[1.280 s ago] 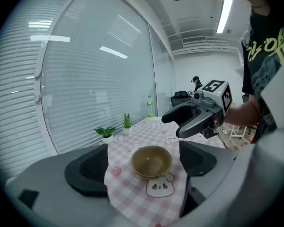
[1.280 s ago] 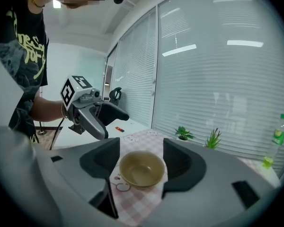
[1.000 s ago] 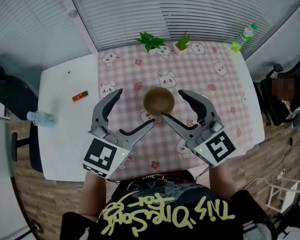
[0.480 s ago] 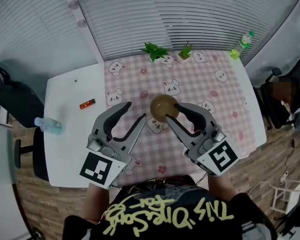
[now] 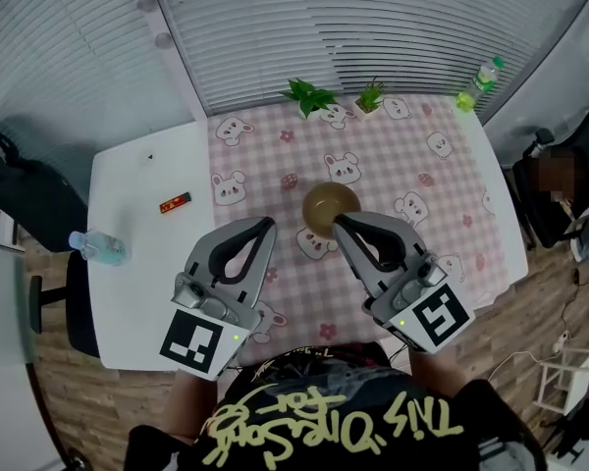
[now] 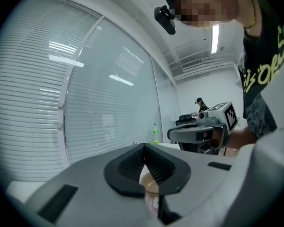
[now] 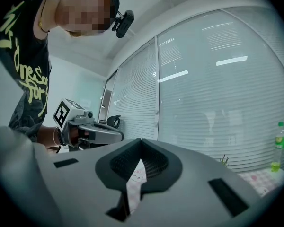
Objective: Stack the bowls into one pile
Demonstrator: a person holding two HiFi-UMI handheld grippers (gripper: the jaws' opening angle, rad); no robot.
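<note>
A brown bowl pile [image 5: 331, 204] stands in the middle of the pink checked cloth [image 5: 412, 165]. My left gripper [image 5: 268, 226] hangs at its near left, apart from it. My right gripper [image 5: 339, 222] hovers with its tips just over the pile's near rim. Both have just been closing and are shut with nothing between the jaws. In the left gripper view the left gripper [image 6: 144, 148] shows its pads together, with the bowl [image 6: 150, 187] below them and the right gripper [image 6: 199, 134] beyond. The right gripper [image 7: 141, 141] in its own view is shut too, with the left gripper [image 7: 92, 132] off to the left.
Two small potted plants [image 5: 309, 96] [image 5: 371, 96] and a green bottle [image 5: 478, 75] stand along the far edge by the window blinds. On the white table part to the left lie a water bottle [image 5: 96, 247] and a small red object [image 5: 174, 202]. A black chair [image 5: 555, 189] stands to the right.
Both grippers went from wide open, flanking the bowl pile, to shut. Both drew back toward the person and rose a little. The bowl pile stayed in place.
</note>
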